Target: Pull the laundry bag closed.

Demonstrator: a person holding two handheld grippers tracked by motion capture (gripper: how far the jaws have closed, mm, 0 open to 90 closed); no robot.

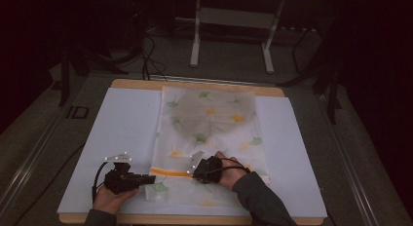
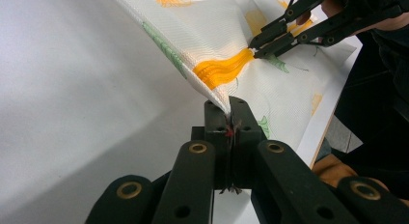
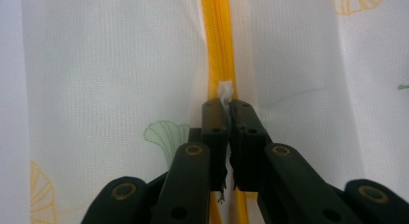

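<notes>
We see a white mat (image 1: 122, 133) on a wood table (image 1: 141, 84), dark room w/ grey floor. Bag (image 1: 214, 123) lies mid-mat. L gripper (image 1: 146, 178) pinches bag's left edge — R gripper (image 1: 194, 173) pinches the zip pull (image 3: 224, 91) on the orange zip (image 1: 170, 172).

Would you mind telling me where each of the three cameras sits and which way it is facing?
High view: above the person's side, looking forward and down on the table; both forearms, left gripper and right gripper at the mesh bag.
Left gripper view: on the left gripper, looking along its jaws, shut on the bag's corner; the right gripper farther off.
Right gripper view: on the right gripper, looking down at the white zipper pull it pinches.
Shared: the orange zipper.
</notes>
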